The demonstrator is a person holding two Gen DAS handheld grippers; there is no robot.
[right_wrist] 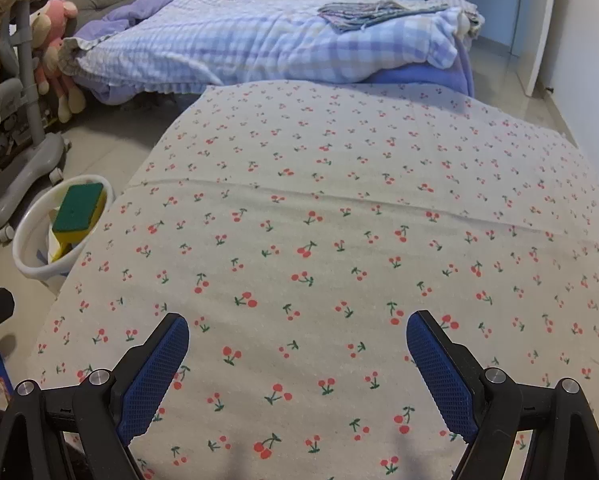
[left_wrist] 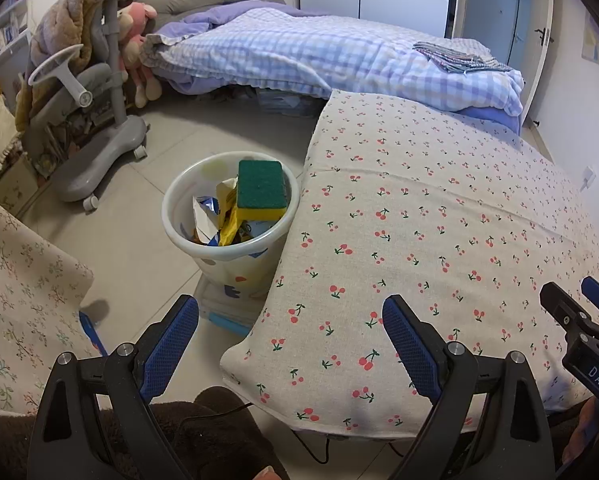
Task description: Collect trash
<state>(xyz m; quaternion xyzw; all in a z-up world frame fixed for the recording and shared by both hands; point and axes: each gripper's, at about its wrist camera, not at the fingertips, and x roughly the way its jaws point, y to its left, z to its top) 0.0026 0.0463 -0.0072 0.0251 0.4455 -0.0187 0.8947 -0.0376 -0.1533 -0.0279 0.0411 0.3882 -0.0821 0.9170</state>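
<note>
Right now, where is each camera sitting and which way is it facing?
Left wrist: on the left hand-held gripper, jaws open, angled down at the trash bin beside the cherry-print cloth; the right hand-held gripper shows at the right edge.
Right wrist: on the right hand-held gripper, jaws open, angled down over the cloth.
Shared: bin, green sponge, cloth, checked bedding, grey chair.

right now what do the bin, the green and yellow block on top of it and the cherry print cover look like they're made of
Bin: looks like moulded plastic, white; smooth, slightly glossy rolled rim, printed shapes on its side.
Block: seems a kitchen sponge; matte, fibrous green scouring layer on yellow foam.
Cherry print cover: woven fabric, probably cotton or linen blend; matte, a soft crease across it, draped edges.
</note>
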